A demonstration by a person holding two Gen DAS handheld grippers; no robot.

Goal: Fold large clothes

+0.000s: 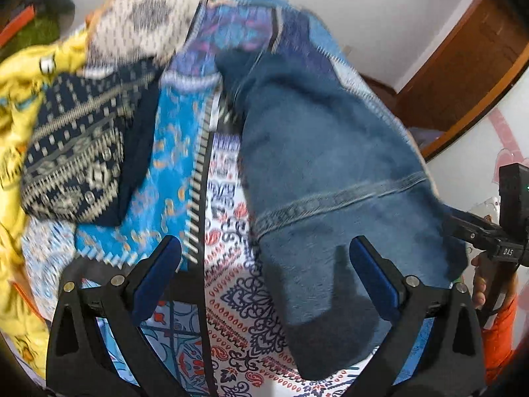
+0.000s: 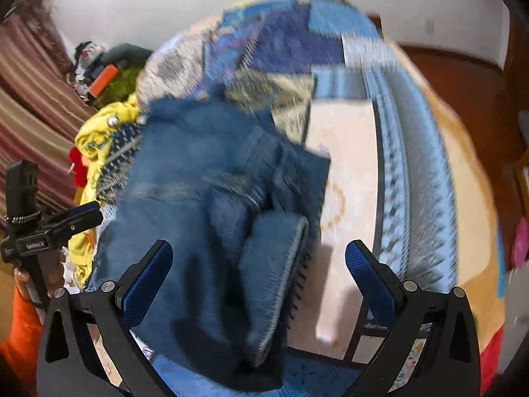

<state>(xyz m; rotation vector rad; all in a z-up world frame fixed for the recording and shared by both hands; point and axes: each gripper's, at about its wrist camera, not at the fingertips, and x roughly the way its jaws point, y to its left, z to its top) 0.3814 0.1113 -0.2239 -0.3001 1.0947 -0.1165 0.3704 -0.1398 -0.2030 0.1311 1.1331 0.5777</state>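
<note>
A: Left wrist view first. What sits in front of the left gripper (image 1: 264,258)?

B: Its two blue-padded fingers (image 1: 158,274) are spread wide with nothing between them. Past them, a pair of blue jeans (image 1: 330,165) lies on a patterned bedspread (image 1: 231,297), running from near the right finger up toward the far end of the bed.

A: And to the side?

B: Left of the jeans there is a heap of other clothes: a dark patterned garment (image 1: 76,155) on top of a yellow garment (image 1: 20,76), with a pale knitted piece (image 1: 139,29) behind them. At the right edge the right gripper (image 1: 479,231) shows, held by a hand with an orange sleeve (image 1: 499,330). From this side I cannot tell how its fingers stand.

A: Right wrist view?

B: The right gripper (image 2: 261,258) is wide open too, blue pads (image 2: 370,278) apart and holding nothing. The jeans (image 2: 198,182) lie bunched just ahead, a folded leg between the fingers, on the bedspread (image 2: 347,165). The picture is blurred.

A: Anything else?

B: The yellow garment (image 2: 96,135) sits left of the jeans, the left gripper (image 2: 66,221) at the left edge, a striped curtain (image 2: 29,92) behind it.
</note>
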